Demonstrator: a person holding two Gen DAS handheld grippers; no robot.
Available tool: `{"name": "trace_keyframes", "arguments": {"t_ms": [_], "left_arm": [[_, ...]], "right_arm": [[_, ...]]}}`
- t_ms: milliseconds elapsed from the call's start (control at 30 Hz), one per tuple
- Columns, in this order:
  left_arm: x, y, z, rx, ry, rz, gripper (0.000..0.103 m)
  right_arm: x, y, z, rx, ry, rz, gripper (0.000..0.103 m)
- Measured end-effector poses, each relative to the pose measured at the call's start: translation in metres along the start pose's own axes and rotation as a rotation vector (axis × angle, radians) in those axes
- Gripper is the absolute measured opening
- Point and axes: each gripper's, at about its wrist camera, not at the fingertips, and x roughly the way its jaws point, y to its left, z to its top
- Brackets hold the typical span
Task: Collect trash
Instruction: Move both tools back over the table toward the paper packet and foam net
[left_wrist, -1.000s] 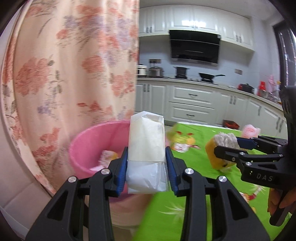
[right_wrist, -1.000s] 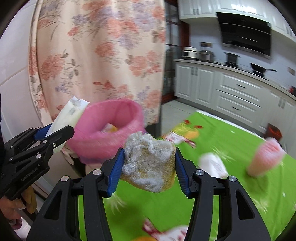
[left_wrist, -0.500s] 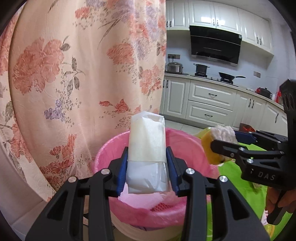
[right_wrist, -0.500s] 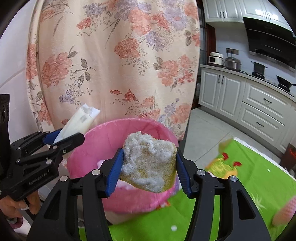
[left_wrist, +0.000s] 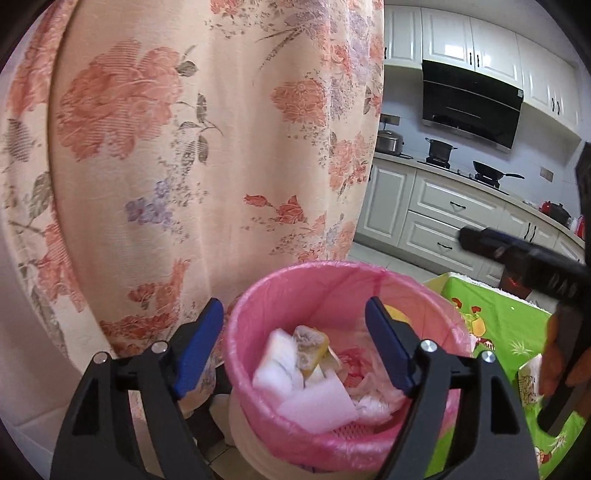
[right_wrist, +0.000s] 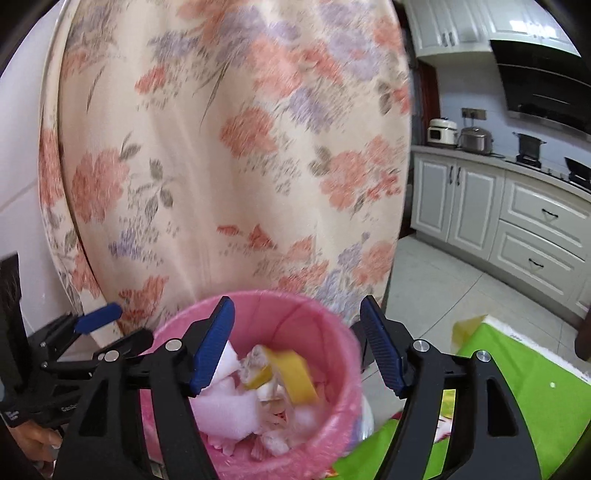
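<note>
A bin lined with a pink bag (left_wrist: 288, 291) (right_wrist: 325, 325) stands below both grippers, by the flowered curtain. Inside lie the white packet (left_wrist: 280, 354) (right_wrist: 225, 402), the yellow sponge (left_wrist: 312, 349) (right_wrist: 284, 373) and other scraps. My left gripper (left_wrist: 295, 343) hangs over the bin, its jaws opening with nothing between them. My right gripper (right_wrist: 295, 347) is also above the bin, jaws opening and empty. The right gripper's body (left_wrist: 524, 258) shows at the right edge of the left wrist view; the left gripper's blue pad (right_wrist: 98, 317) shows at the left of the right wrist view.
A flowered curtain (left_wrist: 184, 147) hangs right behind the bin. A green patterned tablecloth (left_wrist: 502, 317) (right_wrist: 517, 376) lies to the right of it. White kitchen cabinets (right_wrist: 517, 221) and a stove with pots stand far behind.
Both grippers moved left from the table to over the bin, then opened. The white packet and the yellow sponge left the jaws and now lie in the bin.
</note>
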Motion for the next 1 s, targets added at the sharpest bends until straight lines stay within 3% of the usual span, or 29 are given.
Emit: {"name": "trace_keyframes", "arguments": {"t_ms": [333, 633, 1000], "left_arm": [[-0.037, -0.025, -0.014, 0.012, -0.019, -0.038, 0.091], [-0.073, -0.078, -0.025, 0.077, -0.073, -0.113, 0.097], [-0.090, -0.161, -0.064, 0.178, -0.026, -0.223, 0.098]], "right_arm": [[-0.082, -0.025, -0.033, 0.094, -0.037, -0.080, 0.067], [-0.152, -0.038, -0.069, 0.115, -0.053, -0.176, 0.067], [-0.215, -0.075, -0.130, 0.222, -0.007, -0.295, 0.067]]}}
